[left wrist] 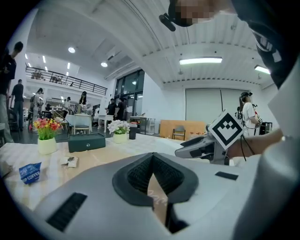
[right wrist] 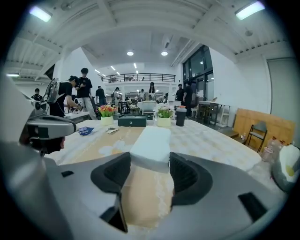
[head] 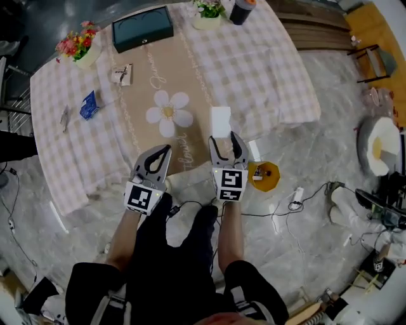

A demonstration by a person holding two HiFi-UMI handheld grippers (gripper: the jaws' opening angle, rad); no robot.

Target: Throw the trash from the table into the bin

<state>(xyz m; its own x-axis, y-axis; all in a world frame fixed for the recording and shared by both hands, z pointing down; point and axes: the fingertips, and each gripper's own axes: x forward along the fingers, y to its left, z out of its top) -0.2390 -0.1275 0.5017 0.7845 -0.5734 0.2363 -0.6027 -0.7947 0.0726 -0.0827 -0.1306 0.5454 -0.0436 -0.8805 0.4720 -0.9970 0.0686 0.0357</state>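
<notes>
My right gripper (head: 223, 136) (right wrist: 150, 161) is shut on a white rectangular block (head: 221, 120) (right wrist: 151, 143), which it holds just above the near edge of the checked table (head: 266, 70). The block sticks out forward past the pads. Beside it on the left, my left gripper (head: 163, 151) (left wrist: 152, 157) is shut with nothing in it. Further left on the table lie a blue packet (head: 89, 105) (left wrist: 30, 172) and a small paper wrapper (head: 122, 74) (left wrist: 70, 161). An orange container (head: 264, 176) stands on the floor right of my right gripper.
A dark green box (head: 142, 28), two flower pots (head: 79, 46) (head: 209, 13) and a black cup (head: 241, 9) stand along the table's far side. A beige runner (head: 166, 95) with a daisy crosses the table. Cables (head: 285, 209) lie on the floor; a white round tub (head: 380, 146) stands at the right.
</notes>
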